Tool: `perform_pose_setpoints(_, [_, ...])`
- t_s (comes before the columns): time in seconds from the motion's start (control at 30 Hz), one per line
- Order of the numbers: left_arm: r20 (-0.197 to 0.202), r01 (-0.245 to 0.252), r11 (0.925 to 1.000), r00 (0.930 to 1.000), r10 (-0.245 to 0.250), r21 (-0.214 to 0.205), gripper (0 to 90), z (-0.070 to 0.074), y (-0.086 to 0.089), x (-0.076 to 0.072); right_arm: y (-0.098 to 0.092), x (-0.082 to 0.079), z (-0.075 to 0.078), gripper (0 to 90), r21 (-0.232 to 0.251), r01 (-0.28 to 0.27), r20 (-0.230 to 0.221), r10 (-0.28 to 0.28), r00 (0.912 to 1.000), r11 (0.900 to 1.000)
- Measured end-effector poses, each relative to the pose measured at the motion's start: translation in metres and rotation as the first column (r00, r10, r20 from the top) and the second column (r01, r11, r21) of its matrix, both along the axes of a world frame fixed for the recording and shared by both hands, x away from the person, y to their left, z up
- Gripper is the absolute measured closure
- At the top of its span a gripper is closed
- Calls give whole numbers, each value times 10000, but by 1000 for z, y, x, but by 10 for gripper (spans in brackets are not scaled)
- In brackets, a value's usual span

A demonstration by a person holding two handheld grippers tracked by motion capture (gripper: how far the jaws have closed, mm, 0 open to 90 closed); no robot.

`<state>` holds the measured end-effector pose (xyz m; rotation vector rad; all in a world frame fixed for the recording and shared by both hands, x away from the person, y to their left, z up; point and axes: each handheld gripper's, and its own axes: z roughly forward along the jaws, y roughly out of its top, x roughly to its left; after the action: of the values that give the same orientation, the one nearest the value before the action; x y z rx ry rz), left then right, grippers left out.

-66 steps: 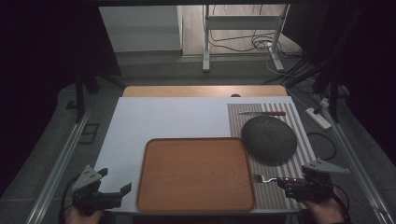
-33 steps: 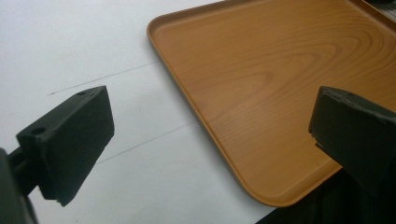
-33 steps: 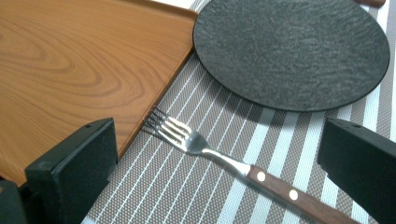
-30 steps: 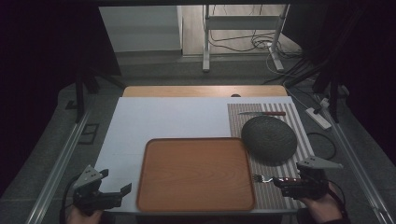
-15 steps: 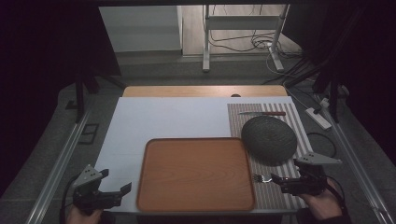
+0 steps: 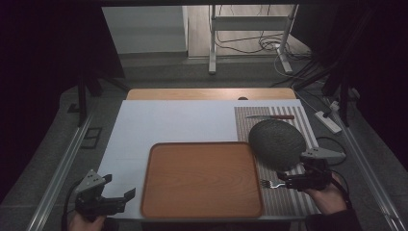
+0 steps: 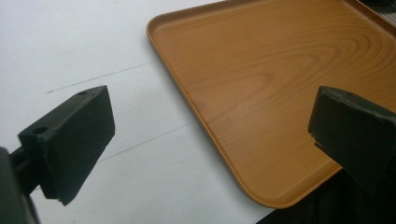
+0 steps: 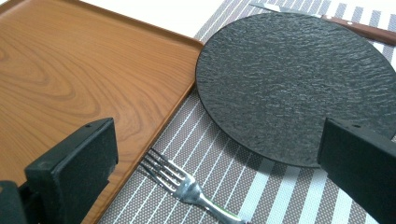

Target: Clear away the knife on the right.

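Right gripper [image 6: 285, 181] poised over the fork [image 8: 187, 185], jaws spread wide

We see the fork lying on the striped placemat [image 8: 275, 186], its tines pointing toward the wooden tray [image 8: 70, 79]; it sits between the right gripper's two parted jaws, nearer the left one and touched by neither. The black slate plate [image 8: 299, 84] lies just beyond the jaws, with the knife [image 8: 355, 29] farther off behind it. We judge the wide gap is kept so the jaws can straddle the handle before closing. The left gripper [image 6: 122, 198] is likewise released and grasps nothing; the tray's near corner [image 7: 275, 116] lies between its jaws, apparently waiting in reserve
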<state>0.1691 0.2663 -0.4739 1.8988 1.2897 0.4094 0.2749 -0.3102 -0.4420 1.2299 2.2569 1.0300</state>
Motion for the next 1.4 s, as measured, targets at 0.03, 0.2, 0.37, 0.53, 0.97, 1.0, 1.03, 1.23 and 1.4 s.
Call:
perform_pose_setpoints(0.03, [1,-3,10000,10000,3,-3,13,0,0,0,0,3,0,0,-61,-12,-10,12,10000,10000])
perform_pose_setpoints(0.2, [-8,3,10000,10000,-3,9,13,0,0,0,0,9,1,0,-77,-20,23,20,10000,10000])
perform_pose_setpoints(0.37, [-9,-4,10000,10000,4,-6,13,0,0,0,-2,19,0,0,-96,14,-66,-14,10000,10000])
perform_pose_setpoints(0.53, [-12,-11,10000,10000,11,-15,13,0,0,0,-2,27,0,0,-101,44,-99,-45,9999,9999])
perform_pose_setpoints(0.97, [-39,-62,10000,10000,62,-31,12,0,0,1,-1,54,-6,0,-442,-7,-128,2,9999,9990])
perform_pose_setpoints(1.0, [-41,-64,10000,10000,64,-34,12,0,0,1,-2,56,-6,0,-467,15,-136,-21,9999,9989])
perform_pose_setpoints(1.03, [-48,-65,10000,10000,65,-35,12,0,0,1,-2,59,-6,0,-460,40,-156,-47,9999,9989])
perform_pose_setpoints(1.23, [-64,-85,10000,9999,85,-40,10,0,0,1,-4,73,-7,0,-445,233,-334,-248,9991,9987])
perform_pose_setpoints(1.4, [-58,-86,10000,9999,86,-27,10,0,0,1,-4,83,-8,0,-472,354,-430,-374,9984,9983])
